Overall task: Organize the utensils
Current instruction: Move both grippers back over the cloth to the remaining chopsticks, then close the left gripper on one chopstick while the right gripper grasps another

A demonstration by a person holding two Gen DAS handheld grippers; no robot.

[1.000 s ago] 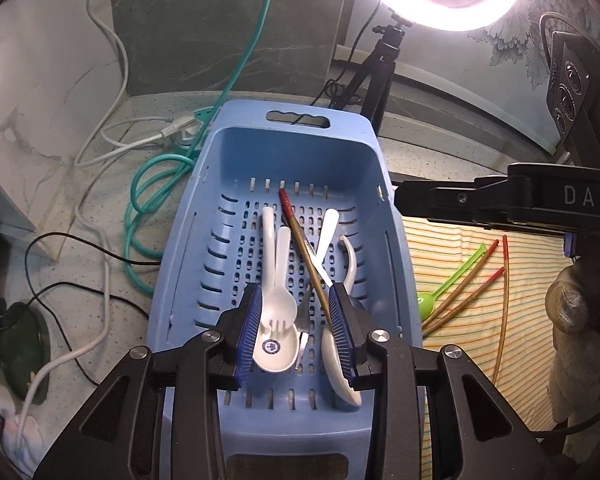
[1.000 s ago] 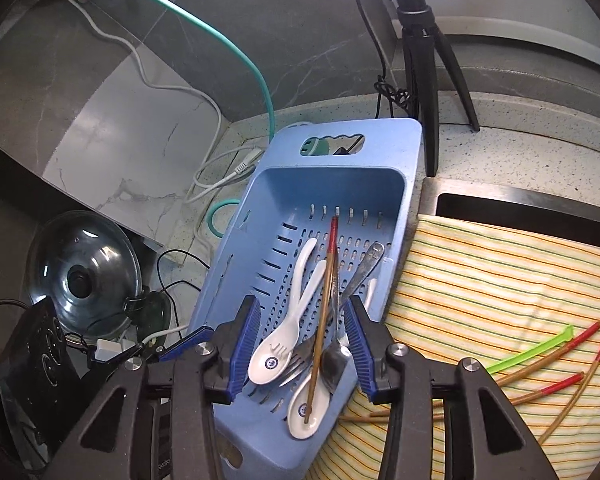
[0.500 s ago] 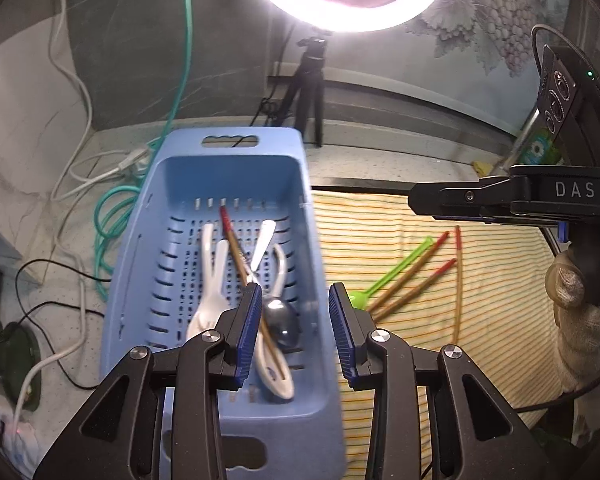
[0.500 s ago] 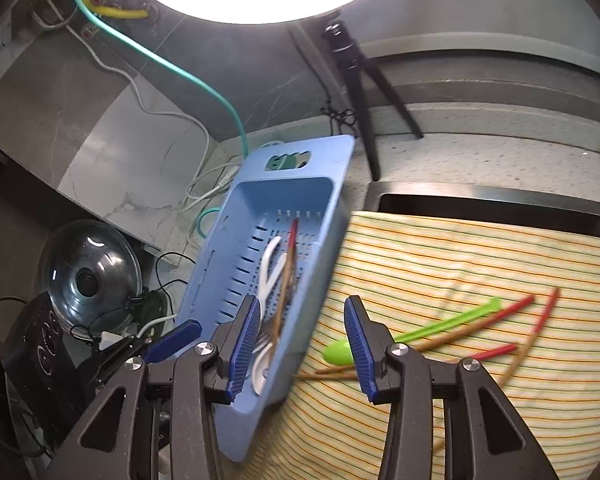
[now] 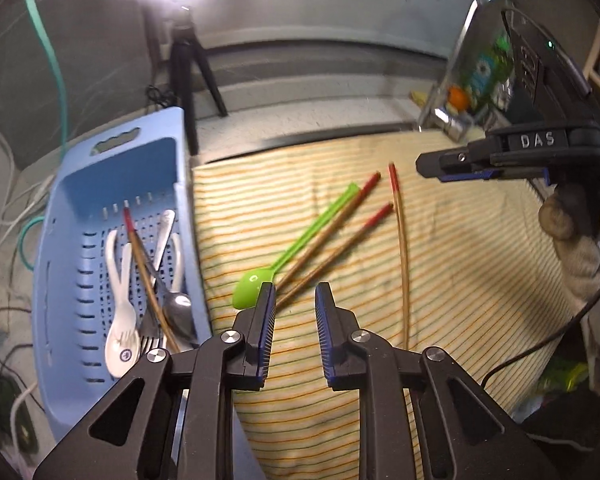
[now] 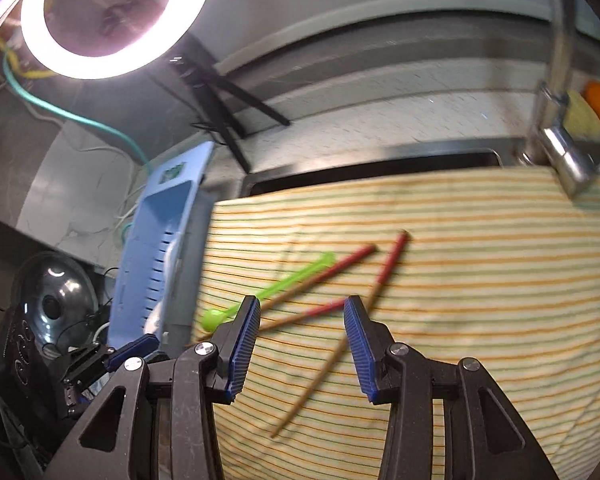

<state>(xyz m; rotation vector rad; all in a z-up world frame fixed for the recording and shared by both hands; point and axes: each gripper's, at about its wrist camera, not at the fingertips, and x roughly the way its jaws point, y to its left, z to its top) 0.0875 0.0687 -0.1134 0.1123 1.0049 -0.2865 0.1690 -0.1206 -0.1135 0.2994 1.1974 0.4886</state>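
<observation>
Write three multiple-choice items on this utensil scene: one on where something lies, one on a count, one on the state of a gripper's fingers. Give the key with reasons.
1. Where does the green spoon lie?
A. in the blue basket
B. on the striped cloth
C. between the right gripper's fingers

2. How many red-tipped chopsticks lie on the striped cloth?
A. one
B. three
C. five

3. What is between the right gripper fingers?
A. nothing
B. a chopstick
C. a fork

Key: 1 B, the spoon rests on the cloth beside the blue basket. 2 B, three sticks show there; a fourth is in the basket. 3 A, the fingers stand apart above the cloth.
</observation>
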